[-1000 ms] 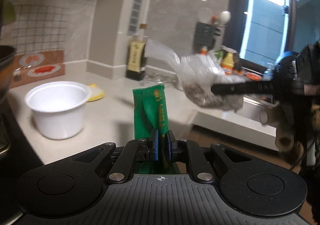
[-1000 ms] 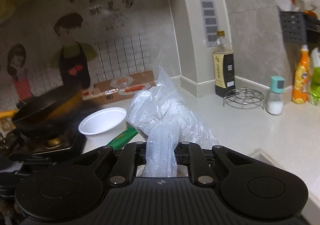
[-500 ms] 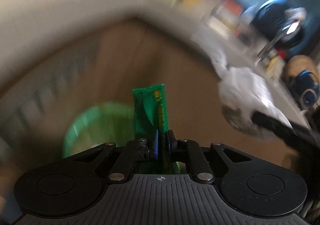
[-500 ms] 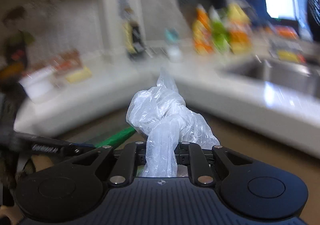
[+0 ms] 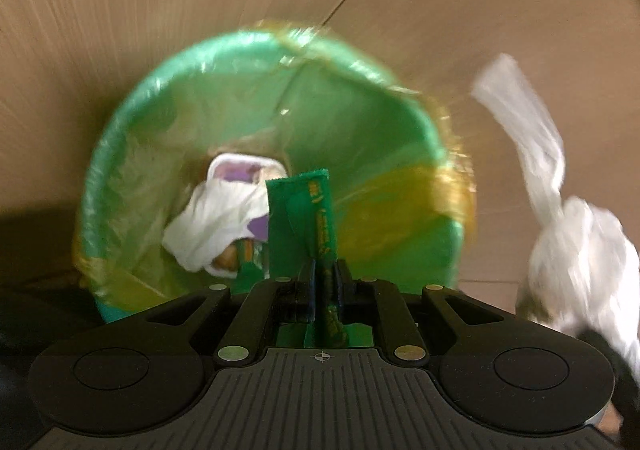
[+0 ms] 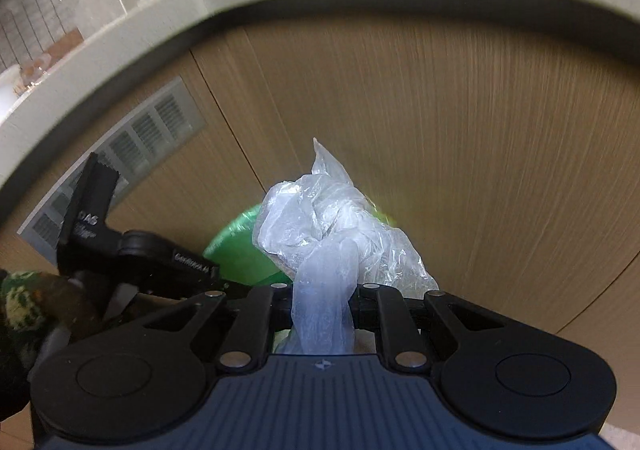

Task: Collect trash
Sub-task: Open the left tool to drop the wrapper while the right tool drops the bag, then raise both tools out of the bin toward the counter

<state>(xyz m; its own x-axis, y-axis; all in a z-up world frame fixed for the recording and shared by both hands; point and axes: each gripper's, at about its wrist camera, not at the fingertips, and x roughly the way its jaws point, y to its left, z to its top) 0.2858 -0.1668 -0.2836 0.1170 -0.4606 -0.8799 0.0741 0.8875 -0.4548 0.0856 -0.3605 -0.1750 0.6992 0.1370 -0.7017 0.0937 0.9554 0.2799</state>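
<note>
Left tool [image 5: 323, 282], jaws clenched on a green wrapper [image 5: 301, 226] that stands upright between the blue-edged fingers [image 5: 311, 288] and projects forward over the mouth of a round bin [image 5: 120, 154] lined with a green-and-yellow bag. Inside the bin, below and left of the wrapper, lie a white crumpled sheet [image 5: 212, 226] and a white tray [image 5: 244, 170] with purple markings. Right tool [image 6: 322, 292], jaws clenched on the twisted neck of a clear plastic bag [image 6: 332, 226], whose knotted bulk rises just ahead of the fingertips; in the left wrist view the same bag [image 5: 576, 250] appears blurred at the right edge, outside the bin rim and level with it. In the right wrist view the bin [image 6: 236, 246] lies partly hidden behind the bag, with the left tool [image 6: 218, 280] reaching toward it from the left. Behind both: wood-grain cabinet doors [image 6: 460, 130], a grey vent grille [image 6: 132, 146] set in the left door, and the pale table [image 6: 132, 22] edge arching above.
</note>
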